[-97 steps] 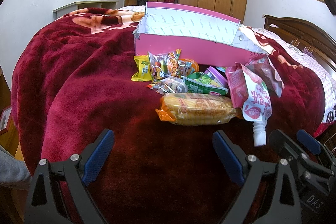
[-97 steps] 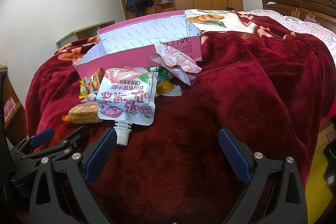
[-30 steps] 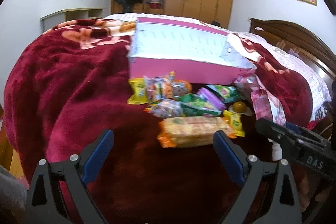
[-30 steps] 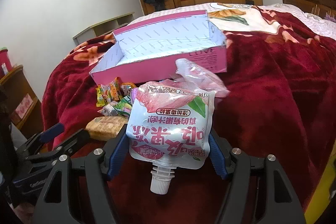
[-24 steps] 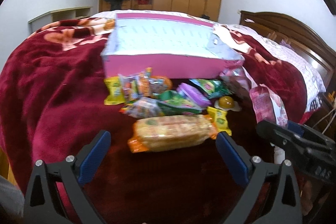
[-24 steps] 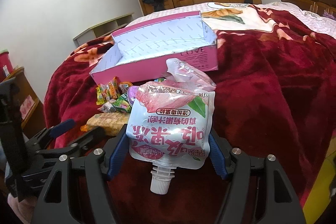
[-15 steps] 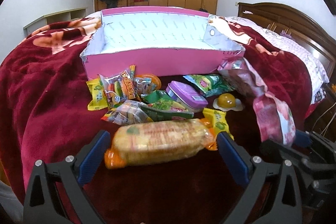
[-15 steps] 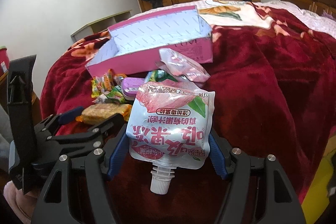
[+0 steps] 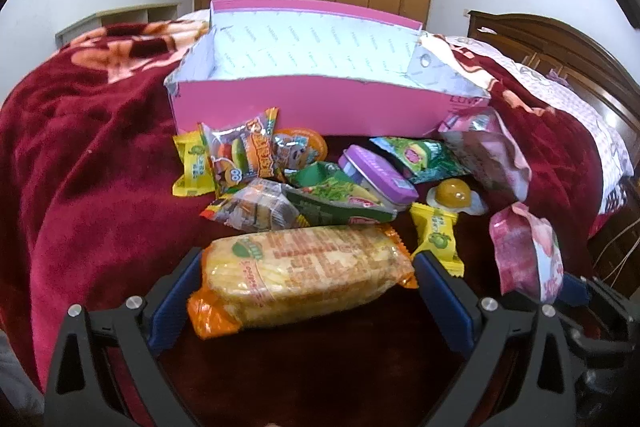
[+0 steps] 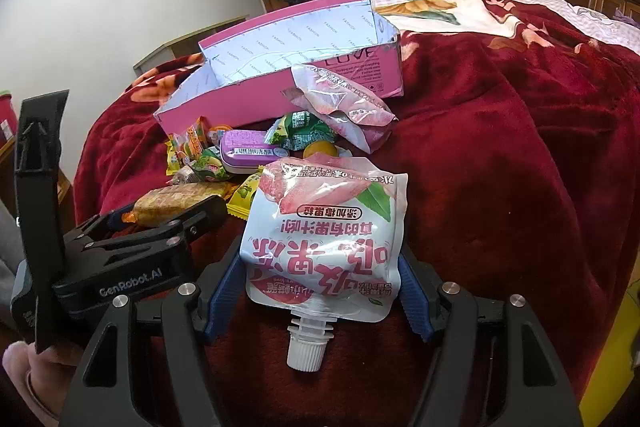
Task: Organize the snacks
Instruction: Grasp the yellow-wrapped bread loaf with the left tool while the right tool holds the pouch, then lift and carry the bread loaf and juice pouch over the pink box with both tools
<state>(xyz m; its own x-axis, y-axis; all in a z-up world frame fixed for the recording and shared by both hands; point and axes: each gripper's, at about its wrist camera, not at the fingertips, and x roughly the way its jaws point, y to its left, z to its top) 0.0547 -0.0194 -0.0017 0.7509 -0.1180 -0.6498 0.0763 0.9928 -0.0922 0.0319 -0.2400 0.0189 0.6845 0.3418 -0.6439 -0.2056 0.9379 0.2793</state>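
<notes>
An orange pack of crackers (image 9: 304,275) lies on the red blanket, lengthwise between the blue fingers of my left gripper (image 9: 308,293), which stands open around it; the pads sit at the pack's two ends. My right gripper (image 10: 320,283) is shut on a pink-and-white jelly drink pouch (image 10: 324,227), spout toward the camera, held above the blanket. Behind the crackers lies a pile of snacks: a purple tin (image 9: 376,179), a burger-print bag (image 9: 240,155), green packets (image 9: 420,159) and a yellow jelly cup (image 9: 454,193). The pink box (image 9: 304,103) stands open behind them, nothing visible inside.
A crumpled pink foil bag (image 9: 488,155) leans at the box's right corner. Small yellow candies (image 9: 436,243) lie beside the crackers. The red blanket (image 10: 520,167) drops off at the bed's edges. A wooden headboard (image 9: 560,43) stands at the right, wardrobes at the back.
My left gripper came forward and down until the cracker pack lay between its fingers. The right gripper, open over the pouch earlier, has kept its grip on it over the last second.
</notes>
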